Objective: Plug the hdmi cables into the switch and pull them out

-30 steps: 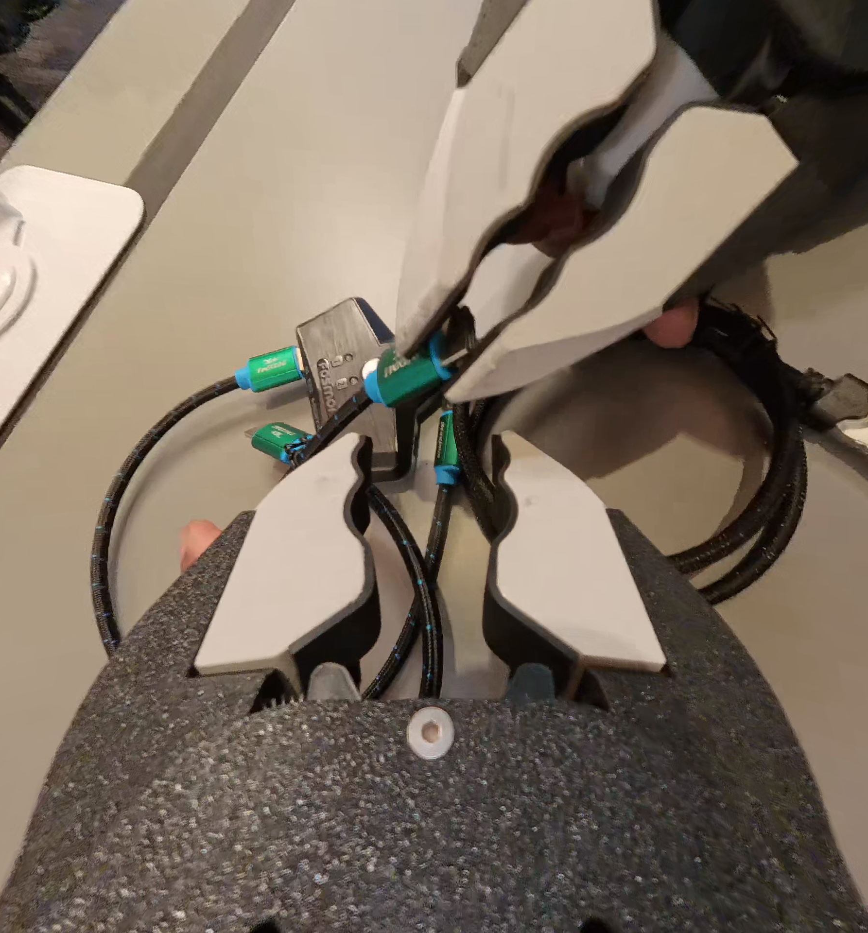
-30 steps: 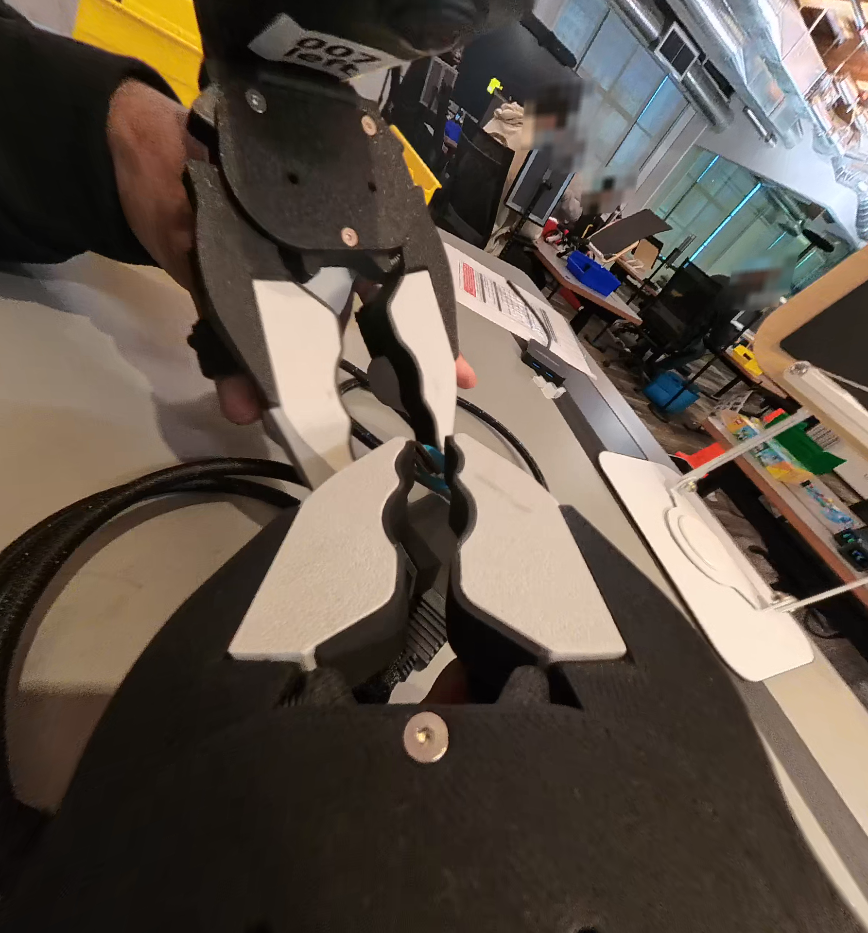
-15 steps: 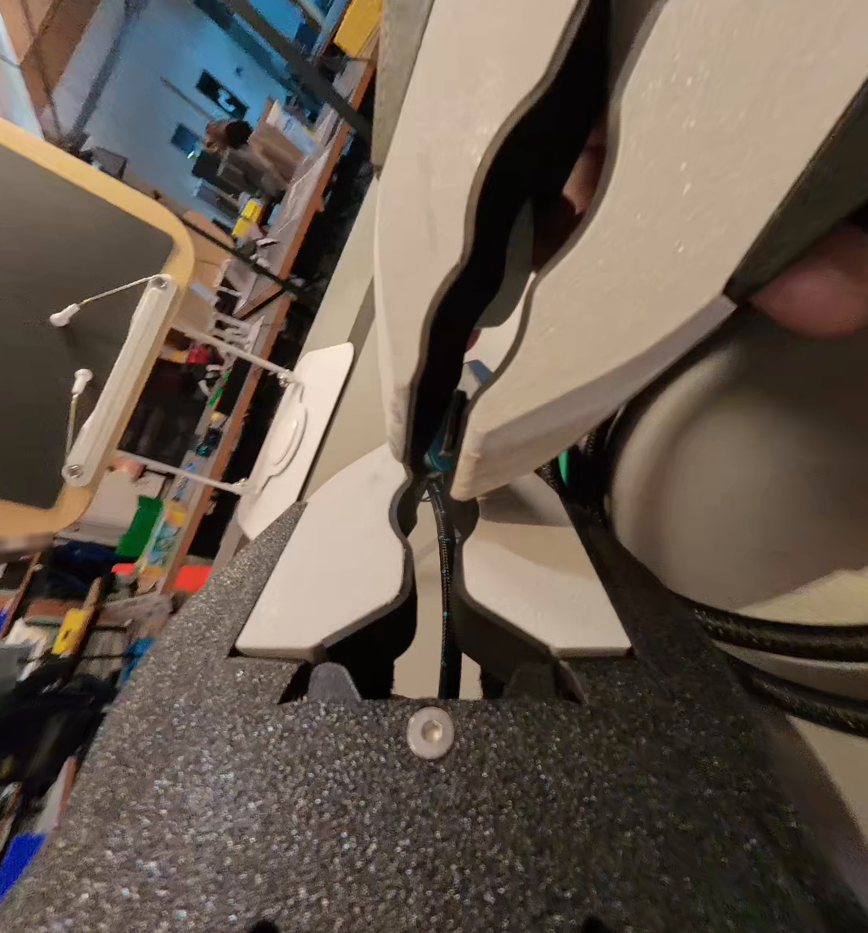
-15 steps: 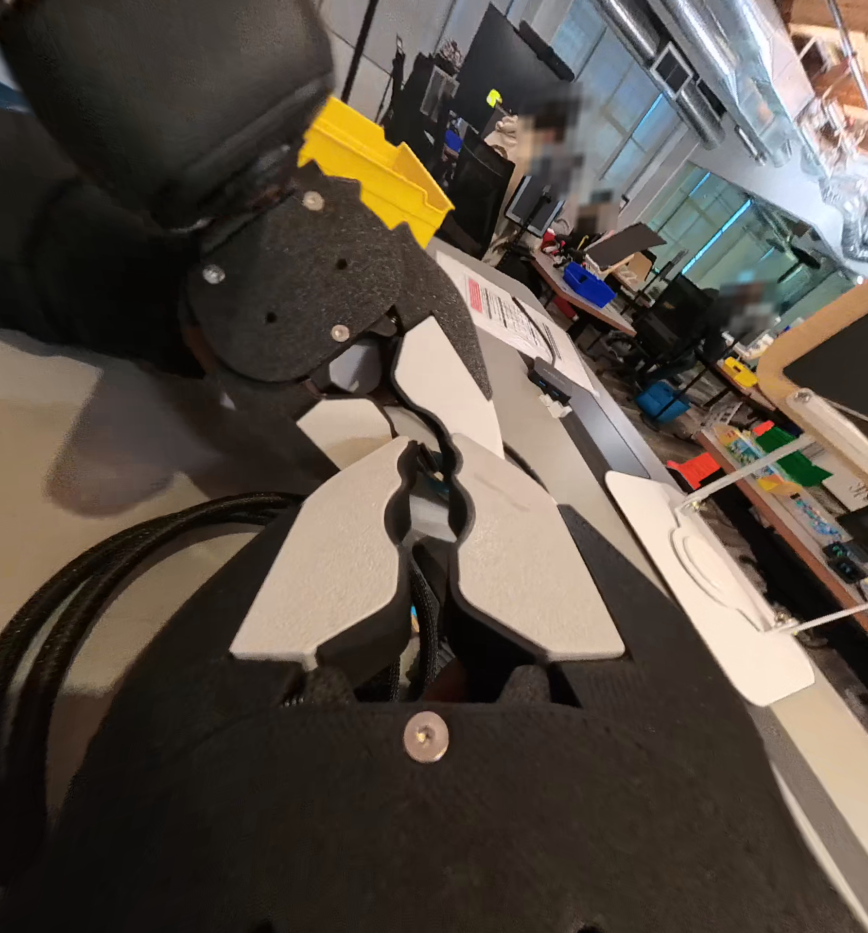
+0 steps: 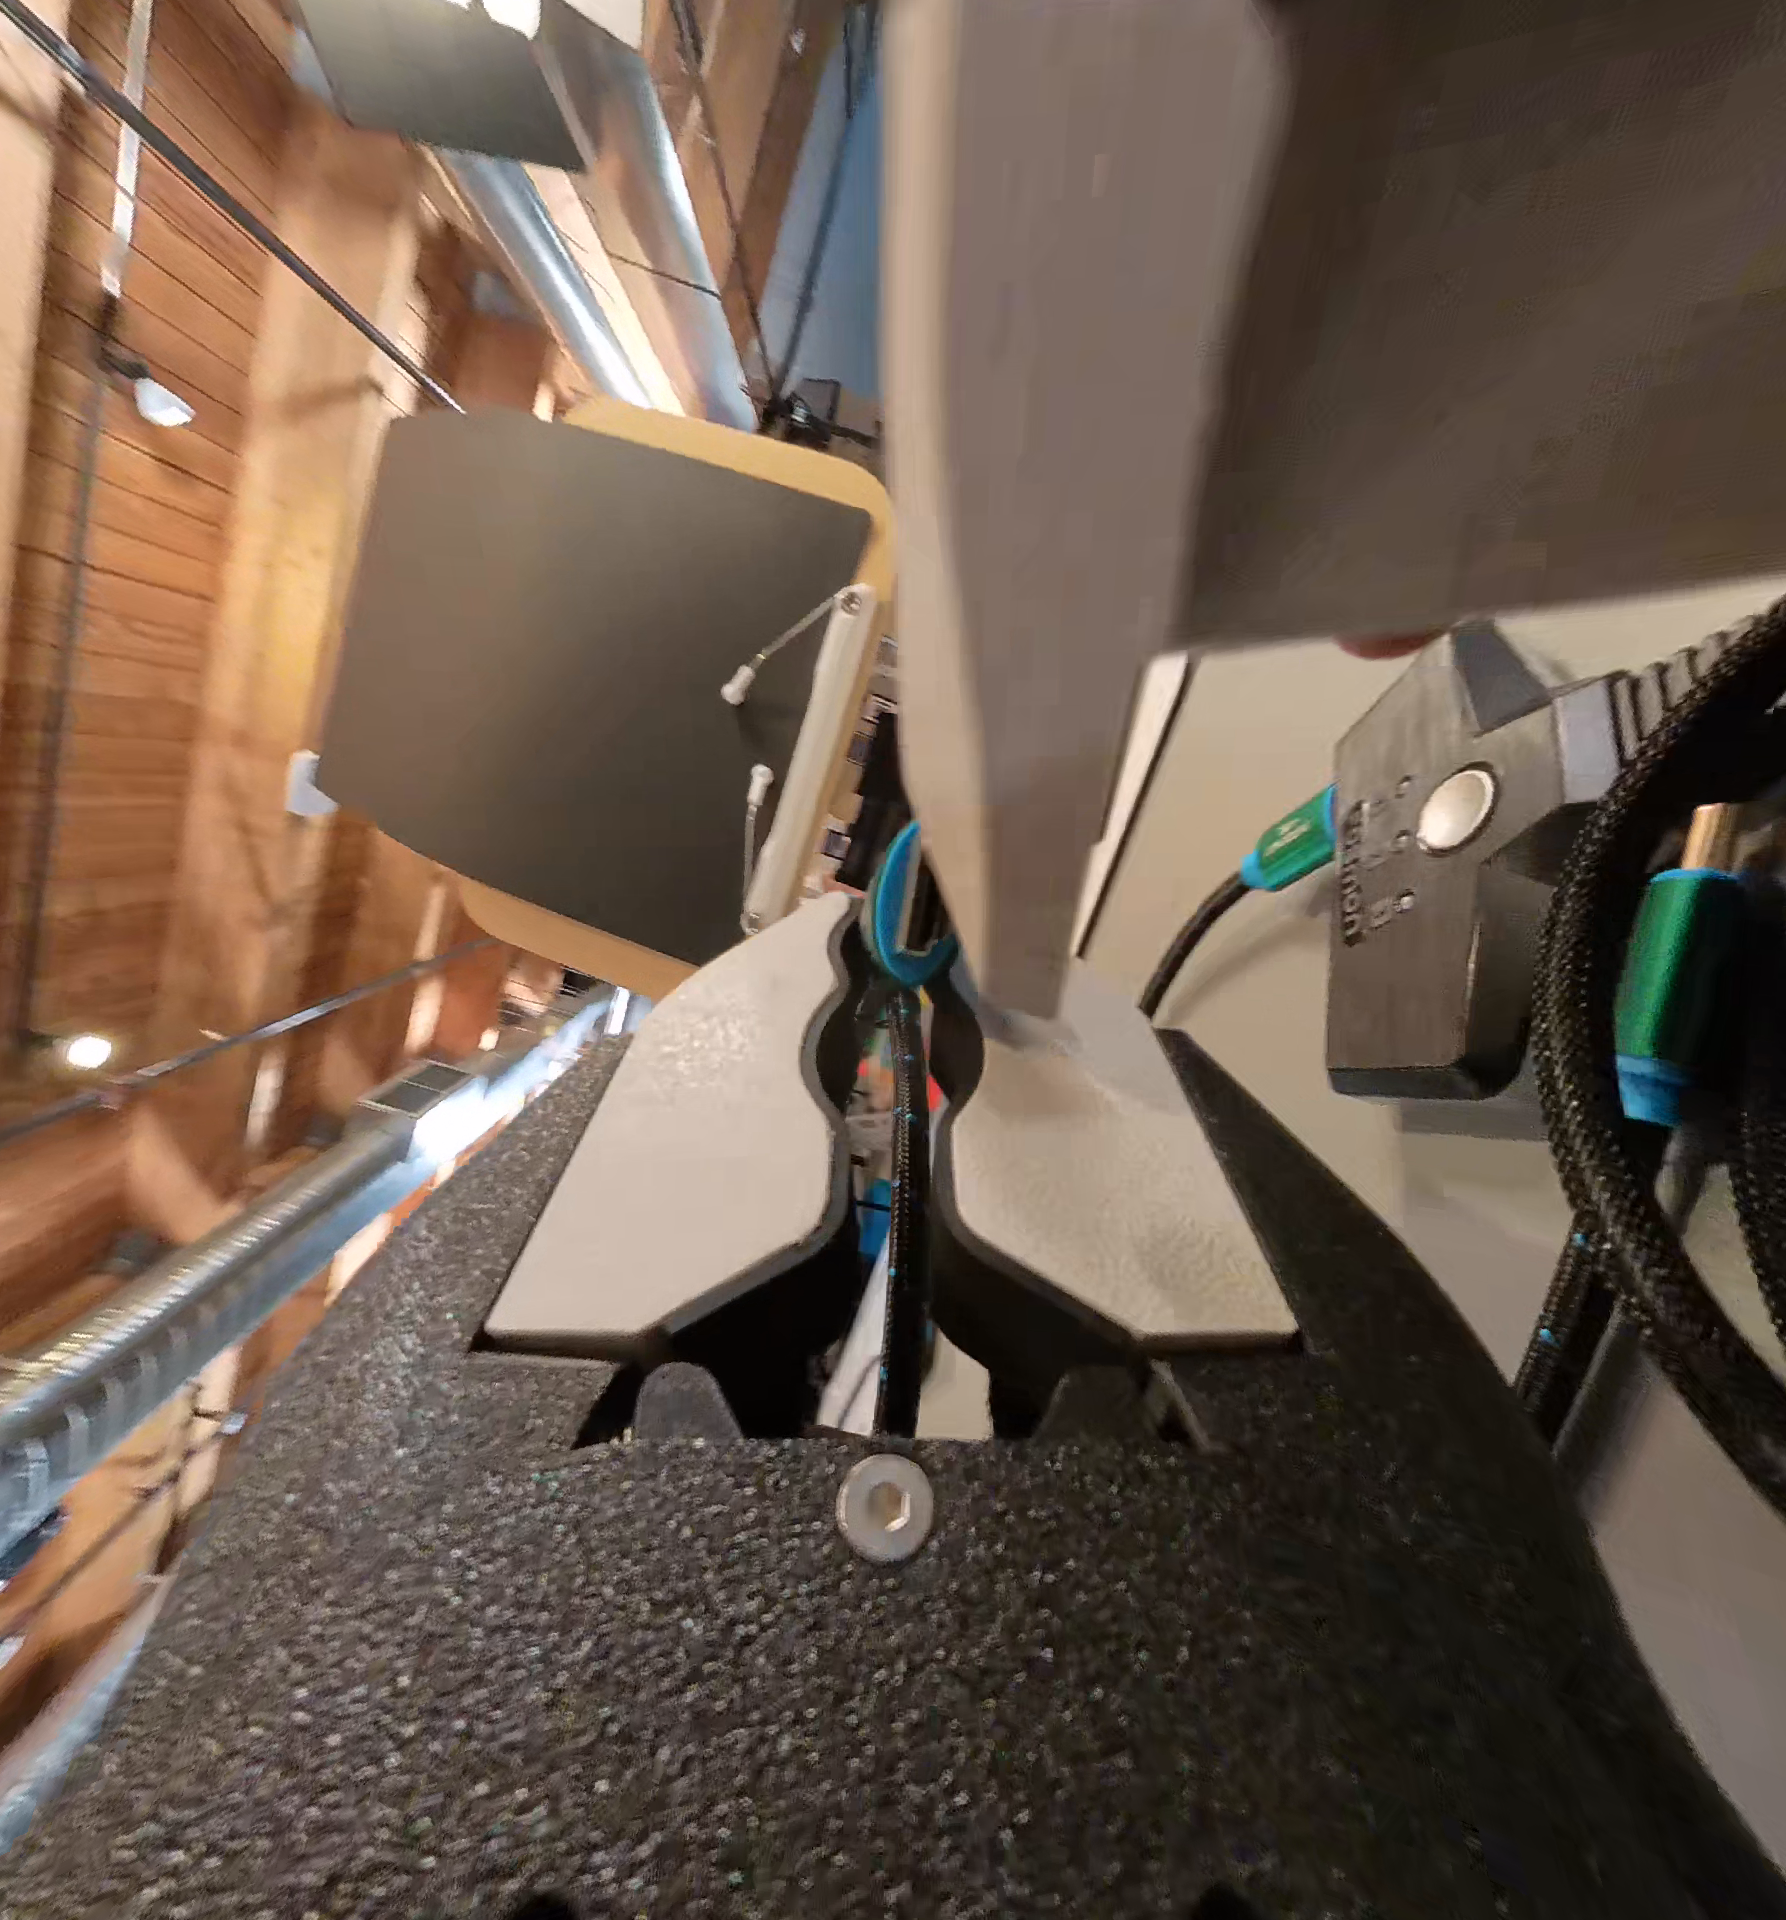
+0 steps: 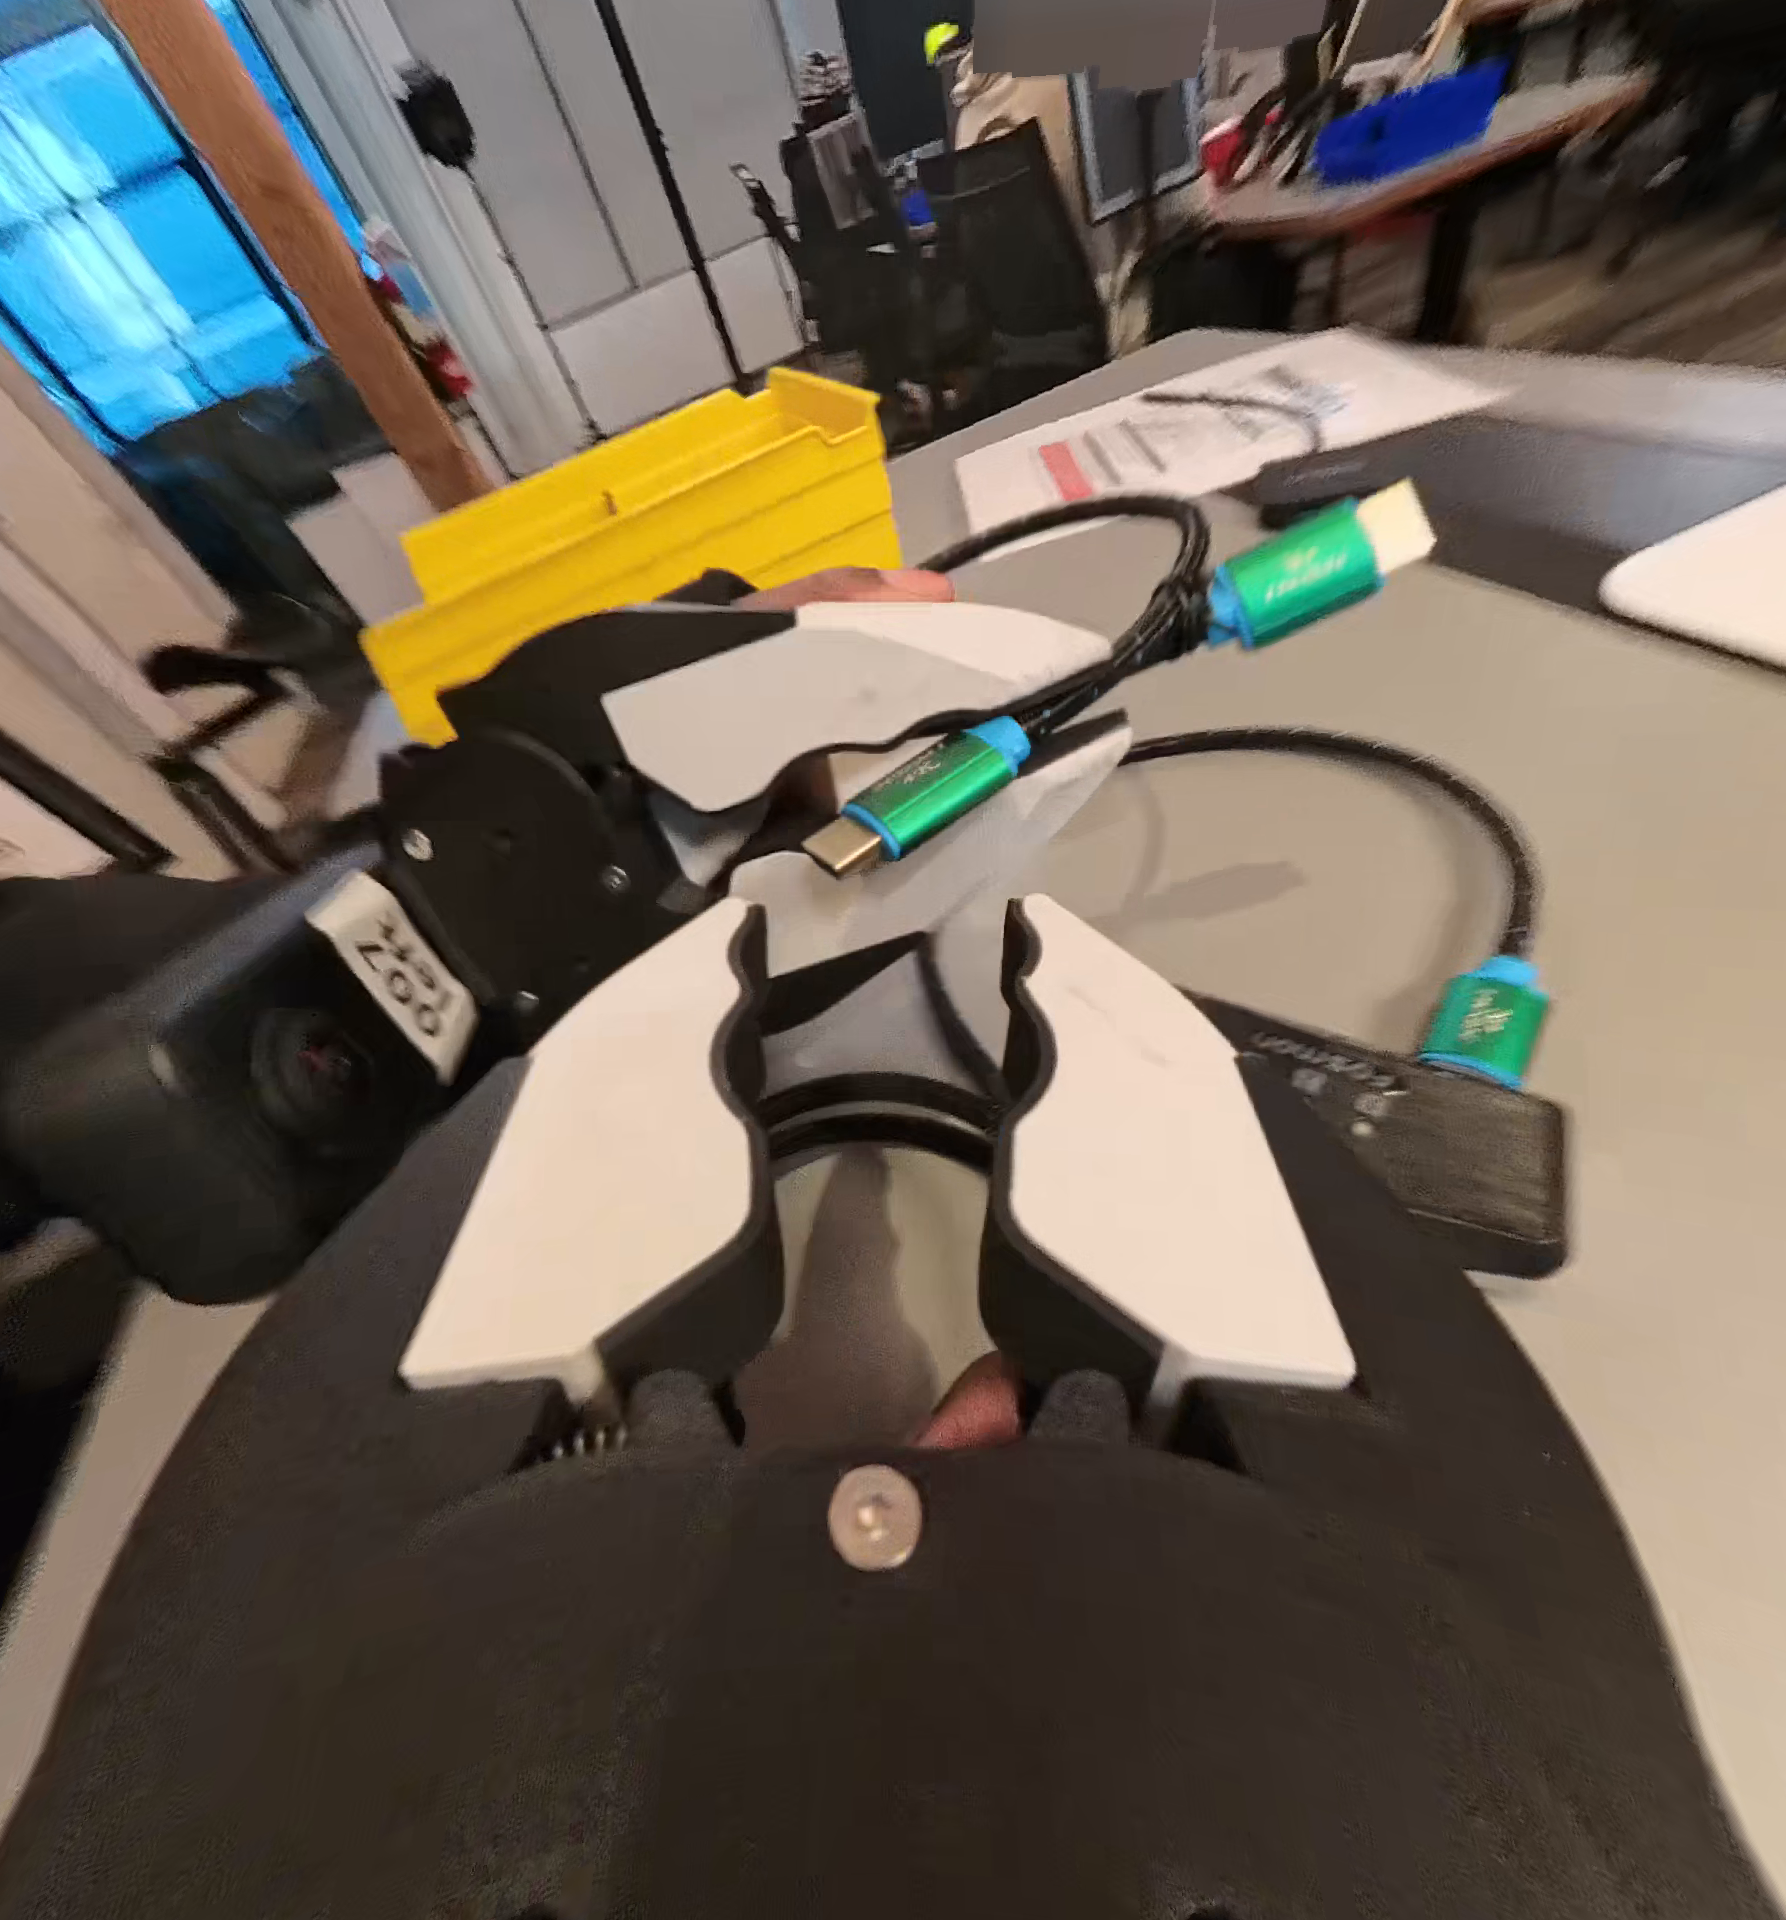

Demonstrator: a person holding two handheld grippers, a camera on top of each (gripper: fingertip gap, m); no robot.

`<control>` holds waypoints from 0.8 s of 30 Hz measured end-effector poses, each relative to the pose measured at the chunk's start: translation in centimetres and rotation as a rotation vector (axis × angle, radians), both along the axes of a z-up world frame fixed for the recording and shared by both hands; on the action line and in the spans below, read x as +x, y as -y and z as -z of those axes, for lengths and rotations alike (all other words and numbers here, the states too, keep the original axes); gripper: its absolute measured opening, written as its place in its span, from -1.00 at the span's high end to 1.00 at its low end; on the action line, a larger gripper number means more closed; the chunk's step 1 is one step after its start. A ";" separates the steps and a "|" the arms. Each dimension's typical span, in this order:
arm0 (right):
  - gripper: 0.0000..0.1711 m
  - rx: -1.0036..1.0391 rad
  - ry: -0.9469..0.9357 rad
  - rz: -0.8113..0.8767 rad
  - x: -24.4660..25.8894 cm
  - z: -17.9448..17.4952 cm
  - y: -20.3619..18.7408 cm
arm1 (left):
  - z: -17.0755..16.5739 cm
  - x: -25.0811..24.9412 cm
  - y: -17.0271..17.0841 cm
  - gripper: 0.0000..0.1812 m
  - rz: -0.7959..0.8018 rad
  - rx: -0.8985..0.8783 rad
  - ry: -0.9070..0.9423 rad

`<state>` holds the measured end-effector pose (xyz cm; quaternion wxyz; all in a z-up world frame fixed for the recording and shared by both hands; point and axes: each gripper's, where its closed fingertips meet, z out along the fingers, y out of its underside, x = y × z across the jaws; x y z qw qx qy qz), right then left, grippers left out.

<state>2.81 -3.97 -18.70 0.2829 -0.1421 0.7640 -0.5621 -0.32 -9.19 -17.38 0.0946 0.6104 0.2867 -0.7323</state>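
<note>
My left gripper [image 5: 899, 935] is shut on a black braided HDMI cable [image 5: 904, 1164] just behind its blue collar. In the right wrist view the left gripper [image 6: 1097, 712] holds that cable off the table, with a small green plug [image 6: 920, 800] pointing back and a larger green HDMI plug [image 6: 1294, 582] sticking out in the air. My right gripper [image 6: 878, 925] is open and empty, just in front of the left one. The black switch [image 6: 1450, 1164] lies on the table at the right with one green plug [image 6: 1481, 1023] in its side; it also shows in the left wrist view [image 5: 1429, 935].
A yellow bin [image 6: 640, 520] stands behind the left gripper. A printed sheet [image 6: 1232, 416] and a white pad [image 6: 1741, 582] lie at the back right. A thick black cable coil [image 5: 1595, 1143] lies beside the switch, next to another green plug [image 5: 1668, 977].
My left gripper closed on the cable and lifted it, tilting upward. My right gripper let go of the green plug, opened and drew back.
</note>
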 end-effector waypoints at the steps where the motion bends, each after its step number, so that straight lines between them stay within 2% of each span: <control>1: 0.48 0.036 0.053 -0.031 0.2 -0.1 -0.2 | -0.2 0.0 -0.2 0.90 0.001 -0.036 0.000; 5: 0.46 0.115 0.098 -0.101 0.4 0.0 -0.8 | -0.8 -0.2 -0.5 0.90 -0.036 -0.211 0.021; 8: 0.45 0.175 0.176 -0.131 0.8 -0.3 -0.9 | -0.9 -0.6 -1.4 0.91 -0.018 -0.277 0.028; 11: 0.74 0.208 0.251 -0.121 0.5 -0.2 -0.7 | -0.7 -0.8 -2.0 0.91 -0.009 -0.304 0.038; 12: 0.78 0.212 0.262 -0.120 0.3 -0.1 -0.6 | -0.7 -0.9 -2.1 0.90 0.005 -0.284 0.035; 15: 0.85 0.194 0.242 -0.063 -0.8 0.4 -0.1 | 0.1 -1.0 -1.9 0.79 0.050 -0.146 0.042; 20: 0.86 0.072 0.086 -0.038 -2.0 0.3 0.3 | 0.6 -0.6 -1.9 0.51 0.225 0.367 -0.003; 24: 0.87 -0.021 0.033 -0.019 -3.5 -0.4 0.5 | -1.7 0.7 -2.3 0.60 0.424 0.728 -0.109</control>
